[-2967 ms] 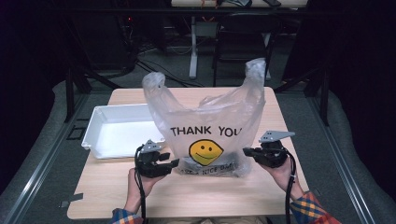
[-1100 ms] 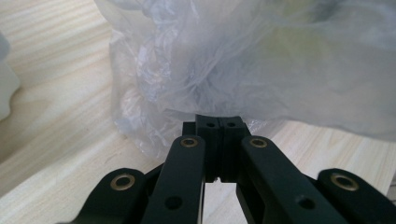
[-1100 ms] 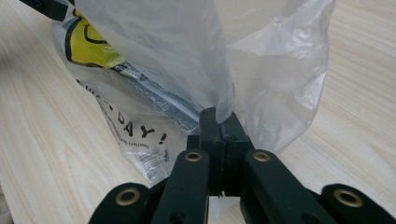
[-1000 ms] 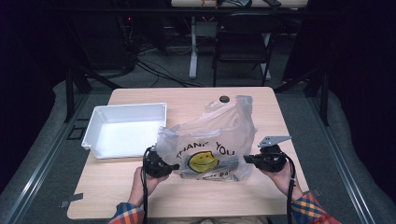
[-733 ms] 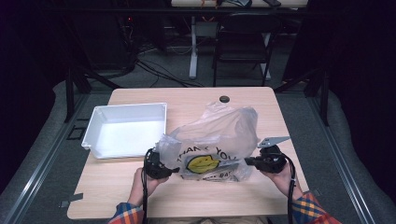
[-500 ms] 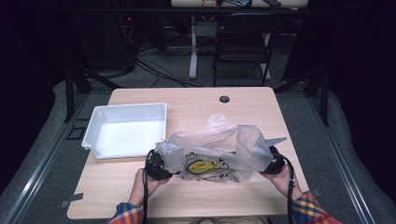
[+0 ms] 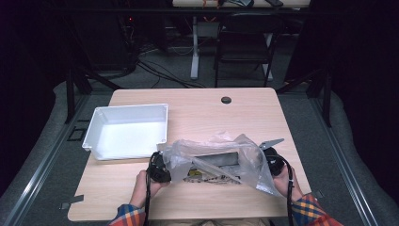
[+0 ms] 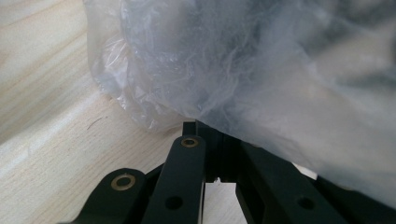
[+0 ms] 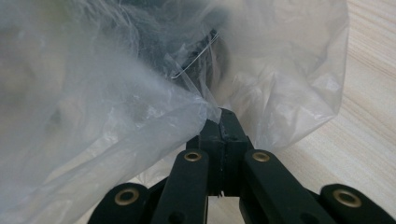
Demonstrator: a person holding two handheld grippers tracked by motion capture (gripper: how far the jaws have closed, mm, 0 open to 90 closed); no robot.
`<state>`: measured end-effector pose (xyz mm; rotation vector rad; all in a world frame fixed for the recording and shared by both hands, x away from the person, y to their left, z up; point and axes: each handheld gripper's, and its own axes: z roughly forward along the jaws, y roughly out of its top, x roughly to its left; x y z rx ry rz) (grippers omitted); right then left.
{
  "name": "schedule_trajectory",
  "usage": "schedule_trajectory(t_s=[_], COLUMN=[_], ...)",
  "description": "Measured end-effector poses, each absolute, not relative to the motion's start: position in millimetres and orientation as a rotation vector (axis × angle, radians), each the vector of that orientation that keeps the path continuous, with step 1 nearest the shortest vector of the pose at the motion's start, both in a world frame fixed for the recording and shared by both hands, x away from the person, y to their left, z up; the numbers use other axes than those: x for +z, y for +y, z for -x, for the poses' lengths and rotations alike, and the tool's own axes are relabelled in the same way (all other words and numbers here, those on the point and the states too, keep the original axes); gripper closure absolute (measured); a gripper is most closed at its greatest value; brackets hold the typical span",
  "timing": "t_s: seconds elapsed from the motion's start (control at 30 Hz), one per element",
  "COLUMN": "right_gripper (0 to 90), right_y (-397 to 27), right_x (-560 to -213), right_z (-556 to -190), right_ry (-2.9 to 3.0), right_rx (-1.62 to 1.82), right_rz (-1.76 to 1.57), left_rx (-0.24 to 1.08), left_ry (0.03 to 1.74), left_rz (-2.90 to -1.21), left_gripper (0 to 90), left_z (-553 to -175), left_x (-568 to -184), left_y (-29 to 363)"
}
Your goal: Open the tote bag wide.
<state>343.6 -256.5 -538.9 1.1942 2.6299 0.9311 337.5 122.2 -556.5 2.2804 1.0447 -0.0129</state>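
A clear plastic bag (image 7: 216,160) with a yellow smiley print lies collapsed on the wooden table (image 7: 197,108) near its front edge, with a dark box showing through it. My left gripper (image 7: 162,168) holds the bag's left edge, jaws closed on the film (image 8: 201,126). My right gripper (image 7: 269,157) is shut on the bag's right edge, where the plastic (image 9: 212,114) is pinched between the black jaws. In both gripper views the crumpled bag (image 8: 261,70) (image 9: 116,93) spreads out just past the jaws.
A white tray (image 7: 127,133) sits on the table to the left of the bag, behind my left hand. A small dark round cap (image 7: 226,100) lies near the table's far edge. Bare wood stretches between the bag and the far edge.
The bag stood upright and puffed three seconds ago; it has sunk and flattened onto the table. Both grippers have come down with it, still holding its two sides.
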Motion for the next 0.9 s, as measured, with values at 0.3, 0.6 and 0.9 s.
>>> schedule_trajectory(t_s=[0.3,0.6,0.9], right_gripper=[74.0,29.4,73.3], right_y=[-270,-277,-254], right_x=[-533,-509,-520], right_z=[-345,-338,-345], right_ry=[2.600,2.529,2.598], right_rx=[0.948,1.249,1.145], right_rz=[-1.206,-1.129,-1.100], left_rx=[0.037,0.033,-0.002], left_ry=[1.040,1.047,1.033], left_rz=[-2.323,-2.294,-2.266], left_gripper=[90.0,89.1,55.1], left_z=[-339,-341,-333], left_x=[-558,-558,-544], left_y=[123,123,145])
